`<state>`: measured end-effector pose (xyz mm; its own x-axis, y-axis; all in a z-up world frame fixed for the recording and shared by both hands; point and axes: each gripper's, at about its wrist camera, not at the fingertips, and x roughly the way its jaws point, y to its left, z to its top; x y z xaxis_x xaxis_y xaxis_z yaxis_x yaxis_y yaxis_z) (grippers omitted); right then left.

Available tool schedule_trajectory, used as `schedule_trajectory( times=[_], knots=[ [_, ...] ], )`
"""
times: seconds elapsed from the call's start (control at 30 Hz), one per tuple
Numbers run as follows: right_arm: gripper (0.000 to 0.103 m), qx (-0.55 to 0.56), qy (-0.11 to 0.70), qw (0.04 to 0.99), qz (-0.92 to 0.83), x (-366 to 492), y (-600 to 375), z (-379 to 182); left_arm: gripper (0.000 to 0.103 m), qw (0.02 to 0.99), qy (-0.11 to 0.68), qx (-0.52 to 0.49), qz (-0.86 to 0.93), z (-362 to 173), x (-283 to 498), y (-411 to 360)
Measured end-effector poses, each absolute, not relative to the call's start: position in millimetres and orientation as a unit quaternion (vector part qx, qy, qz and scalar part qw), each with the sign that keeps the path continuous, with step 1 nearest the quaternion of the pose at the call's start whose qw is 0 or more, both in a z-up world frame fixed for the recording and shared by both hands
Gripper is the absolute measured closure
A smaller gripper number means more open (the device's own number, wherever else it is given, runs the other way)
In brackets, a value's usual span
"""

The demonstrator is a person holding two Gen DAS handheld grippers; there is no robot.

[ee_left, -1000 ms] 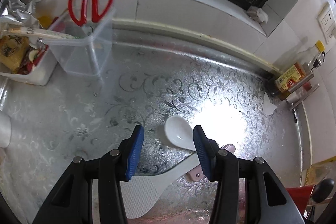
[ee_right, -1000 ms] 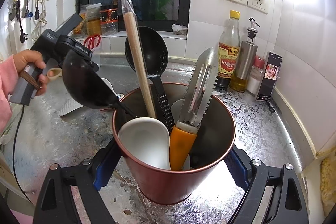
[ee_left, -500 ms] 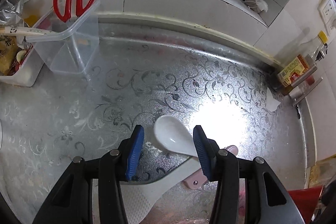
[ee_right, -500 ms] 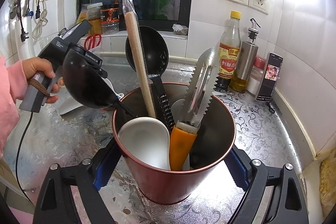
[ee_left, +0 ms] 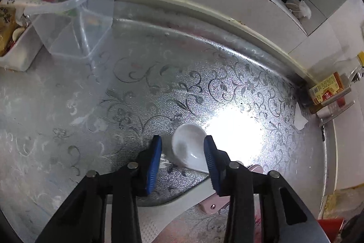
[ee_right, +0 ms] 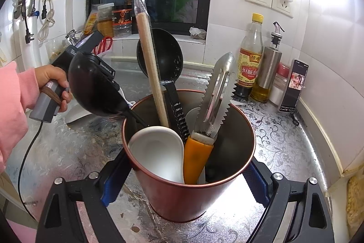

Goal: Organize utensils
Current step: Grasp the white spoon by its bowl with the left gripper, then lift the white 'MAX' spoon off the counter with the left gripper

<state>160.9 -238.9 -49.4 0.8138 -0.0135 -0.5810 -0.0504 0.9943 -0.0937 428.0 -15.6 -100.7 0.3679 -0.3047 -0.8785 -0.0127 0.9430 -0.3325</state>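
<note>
Left gripper: jaws just narrowing around the white spoon, right pad touching its bowl, left pad apart; lower than a second ago. Spoon lies on countertop, across white rice paddle. Right gripper unchanged, clamped on red utensil holder.

Counter left of and beyond the left claw is wide open; clear tub blocks far-left.
</note>
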Motion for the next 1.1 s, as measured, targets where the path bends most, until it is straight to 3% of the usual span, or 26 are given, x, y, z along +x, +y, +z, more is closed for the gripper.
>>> schedule_trajectory(
  times=[0.17,0.27,1.1],
  knots=[
    [0.011,-0.053,0.303,0.951,0.013,161.1,-240.4,-49.9,0.090,0.812,0.557,-0.158,-0.076,-108.0,428.0,-16.9],
    [0.011,-0.053,0.302,0.952,0.014,160.8,-240.8,-50.0,0.095,0.812,0.553,-0.170,-0.073,-108.0,424.5,-12.7],
    [0.011,-0.037,0.311,0.949,0.017,167.3,-244.0,-55.1,0.097,0.818,0.520,-0.238,-0.054,-77.7,320.3,13.9]
  ],
)
